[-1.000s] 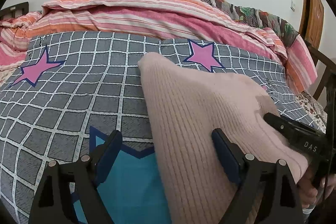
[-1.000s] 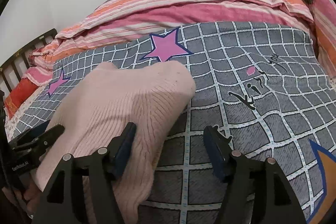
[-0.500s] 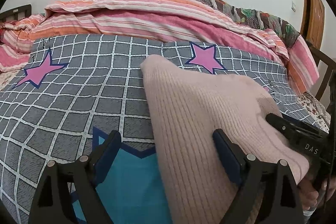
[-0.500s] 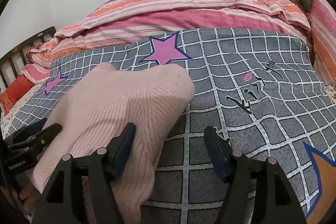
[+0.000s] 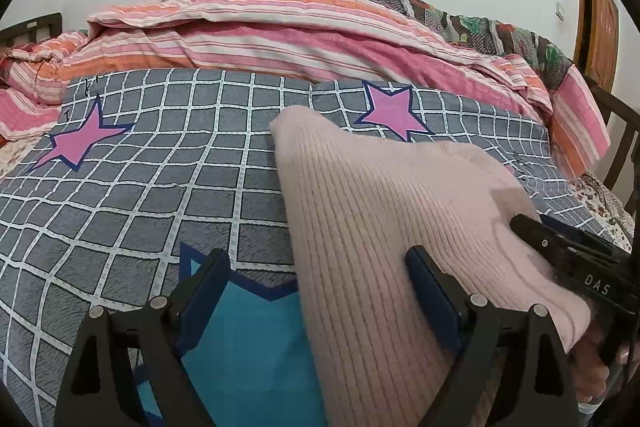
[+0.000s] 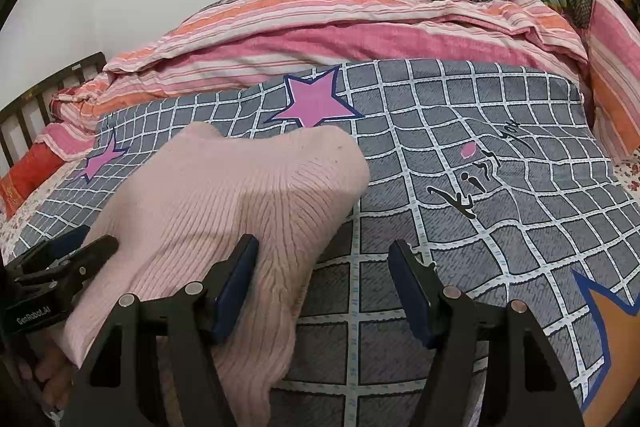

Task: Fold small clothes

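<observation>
A soft, light pink ribbed knit garment [image 5: 384, 227] lies mid-frame on the bed [image 5: 140, 187]; both tools, left [image 5: 320, 291] and right [image 6: 324, 283], gape open at its near edges, likely the best hold.

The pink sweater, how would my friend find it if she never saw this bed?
Look at the bed's grey checked bedspread, in front of the heap of pink-and-orange striped quilt. In the middle of it lies the pale pink ribbed sweater, between the open left tongs and right tongs. It is the only plain, knitted thing; everything around it is patterned.
</observation>
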{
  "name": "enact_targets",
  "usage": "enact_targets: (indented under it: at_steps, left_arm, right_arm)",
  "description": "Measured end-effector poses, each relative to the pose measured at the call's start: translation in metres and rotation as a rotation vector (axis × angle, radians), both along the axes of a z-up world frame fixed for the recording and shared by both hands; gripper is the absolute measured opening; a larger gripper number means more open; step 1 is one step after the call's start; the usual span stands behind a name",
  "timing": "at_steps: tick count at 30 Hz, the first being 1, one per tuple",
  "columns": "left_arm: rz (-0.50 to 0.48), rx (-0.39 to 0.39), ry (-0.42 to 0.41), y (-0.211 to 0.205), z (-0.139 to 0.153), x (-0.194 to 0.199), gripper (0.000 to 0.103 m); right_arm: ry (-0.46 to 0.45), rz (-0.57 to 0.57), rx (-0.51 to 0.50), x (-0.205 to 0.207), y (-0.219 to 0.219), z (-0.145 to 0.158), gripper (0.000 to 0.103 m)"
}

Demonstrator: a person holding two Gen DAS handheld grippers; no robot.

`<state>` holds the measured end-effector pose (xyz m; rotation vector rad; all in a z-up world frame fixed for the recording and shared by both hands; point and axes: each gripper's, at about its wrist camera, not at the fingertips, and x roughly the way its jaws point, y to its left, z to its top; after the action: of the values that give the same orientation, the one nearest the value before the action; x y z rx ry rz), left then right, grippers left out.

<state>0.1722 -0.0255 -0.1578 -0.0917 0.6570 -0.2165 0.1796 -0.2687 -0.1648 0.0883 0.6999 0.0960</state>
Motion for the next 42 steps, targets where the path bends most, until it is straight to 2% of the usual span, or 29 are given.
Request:
enact_targets:
  at_steps: [42]
  left_arm:
    - [0.005, 0.001, -0.005, 0.0002, -0.0003, -0.0013, 0.091]
  right_arm:
    - [-0.002, 0.001, 0.021, -0.0009, -0.0033, -0.0003, 0.065]
